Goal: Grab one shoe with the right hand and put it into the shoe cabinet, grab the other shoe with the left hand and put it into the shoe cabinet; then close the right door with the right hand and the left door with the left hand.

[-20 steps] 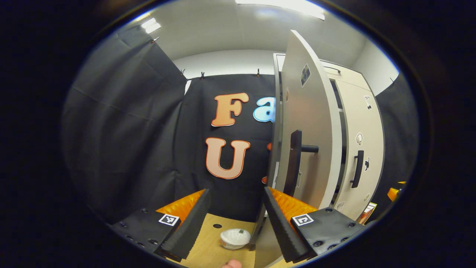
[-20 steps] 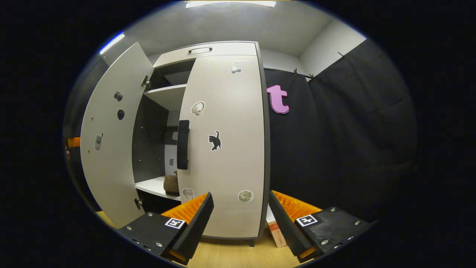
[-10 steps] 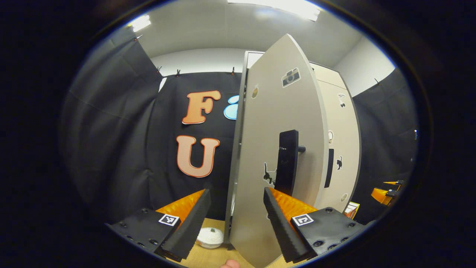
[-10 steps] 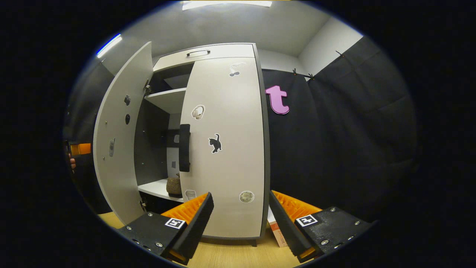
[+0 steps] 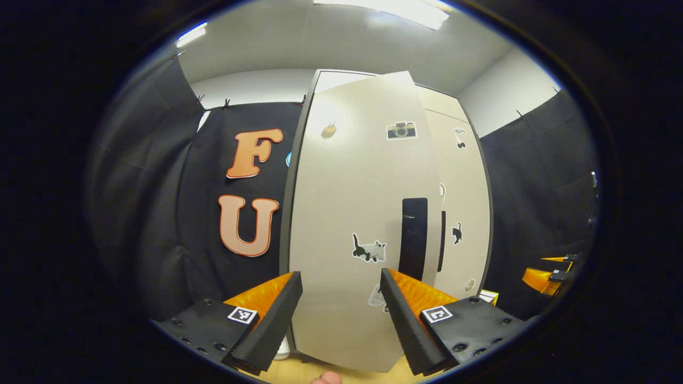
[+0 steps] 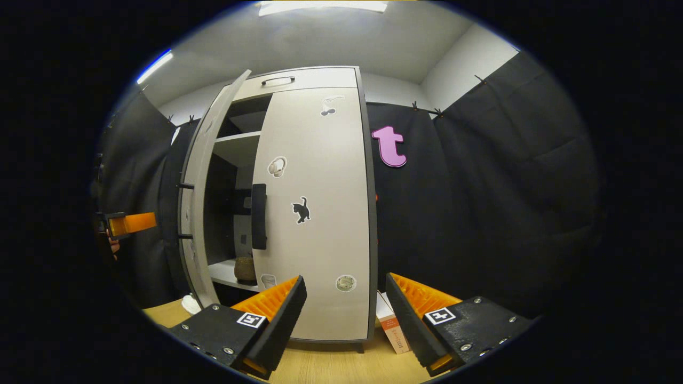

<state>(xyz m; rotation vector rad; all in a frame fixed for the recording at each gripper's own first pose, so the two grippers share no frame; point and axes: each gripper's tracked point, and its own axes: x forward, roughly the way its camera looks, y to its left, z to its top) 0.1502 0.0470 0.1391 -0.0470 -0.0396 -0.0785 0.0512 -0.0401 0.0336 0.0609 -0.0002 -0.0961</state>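
Swinging the left door (image 5: 352, 213) toward the shoe cabinet (image 6: 299, 80); left gripper (image 5: 340, 304) gaping, empty, needing steady pushing until flush.

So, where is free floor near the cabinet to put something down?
In front of the shut right door, the wooden floor is bare. A box crowds the right corner; the half-open left door and a white object crowd the left.

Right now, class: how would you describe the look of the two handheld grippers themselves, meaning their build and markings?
The left gripper and right gripper look alike: two ridged, wedge-shaped fingers spread in a V, each on a black block dotted with screws. Each block carries a small square black-and-white marker.
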